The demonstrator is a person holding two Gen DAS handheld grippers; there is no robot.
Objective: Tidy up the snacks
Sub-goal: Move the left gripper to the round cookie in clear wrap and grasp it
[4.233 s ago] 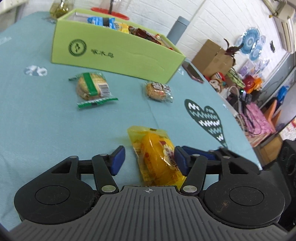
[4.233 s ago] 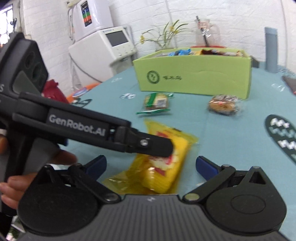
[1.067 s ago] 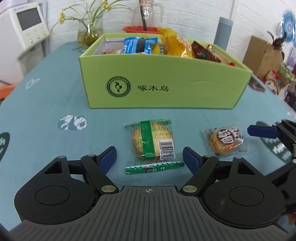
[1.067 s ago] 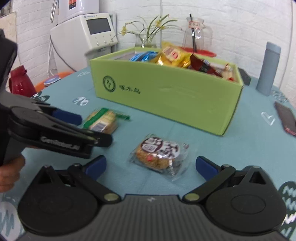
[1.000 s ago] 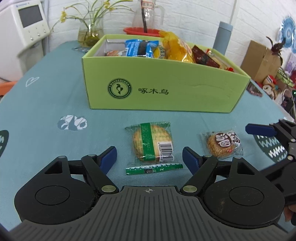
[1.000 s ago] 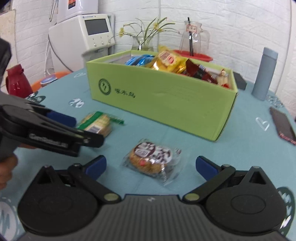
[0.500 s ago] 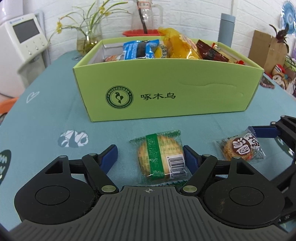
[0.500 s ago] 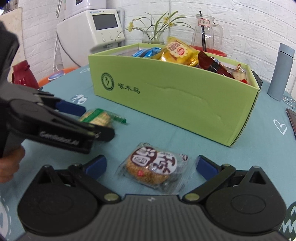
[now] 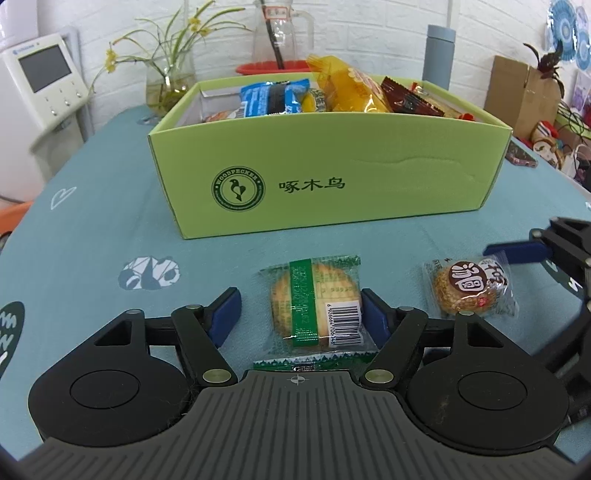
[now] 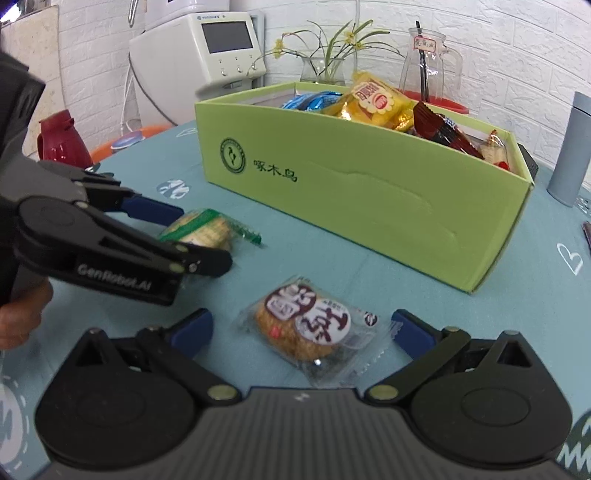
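Note:
A green-striped biscuit pack (image 9: pixel 316 304) lies on the teal tablecloth between the fingers of my open left gripper (image 9: pixel 301 315); it also shows in the right wrist view (image 10: pixel 201 230). A clear-wrapped round cake with a brown label (image 10: pixel 308 326) lies between the fingers of my open right gripper (image 10: pixel 303 334); it also shows in the left wrist view (image 9: pixel 469 291). Neither gripper touches its snack. The green cardboard box (image 9: pixel 332 184) holds several snack packs and stands just behind both; it also shows in the right wrist view (image 10: pixel 369 199).
A vase of flowers (image 9: pixel 170 85), a glass jug (image 9: pixel 280 33) and a grey bottle (image 9: pixel 439 55) stand behind the box. A white appliance (image 10: pixel 207 62) and a red jug (image 10: pixel 61 140) are at the left. A phone (image 9: pixel 521 157) lies right of the box.
Both grippers have moved forward and lower, so each snack now lies further in between its gripper's fingers. The yellow pack seen on the table earlier now sits in the box.

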